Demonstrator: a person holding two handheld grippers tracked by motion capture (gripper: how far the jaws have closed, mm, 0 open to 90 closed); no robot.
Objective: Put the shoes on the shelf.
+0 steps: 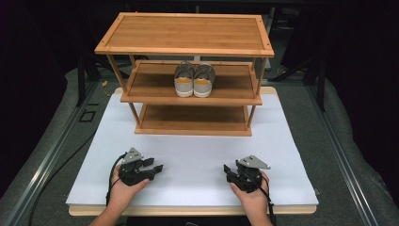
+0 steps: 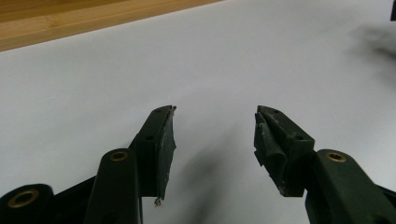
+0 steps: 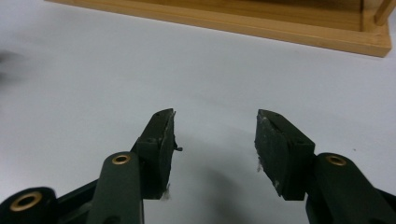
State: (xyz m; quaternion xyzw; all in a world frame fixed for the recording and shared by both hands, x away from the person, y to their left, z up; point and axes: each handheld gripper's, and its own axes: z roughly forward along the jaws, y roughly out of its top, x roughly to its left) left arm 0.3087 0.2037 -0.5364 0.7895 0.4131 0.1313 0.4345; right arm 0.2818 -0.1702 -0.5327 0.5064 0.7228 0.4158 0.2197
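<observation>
Left hand-held gripper gaped wide, holding nothing; right hand-held gripper likewise empty and agape; both low over the white surface.

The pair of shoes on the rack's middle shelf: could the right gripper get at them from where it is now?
Probably yes. The right gripper stands open and empty over the white board, with bare board between it and the rack. The shoes sit near the middle shelf's open front edge.

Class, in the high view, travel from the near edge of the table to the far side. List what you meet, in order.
The two grippers, left gripper and right gripper → bare white board → bottom shelf → pair of shoes on the middle shelf → top shelf.
</observation>
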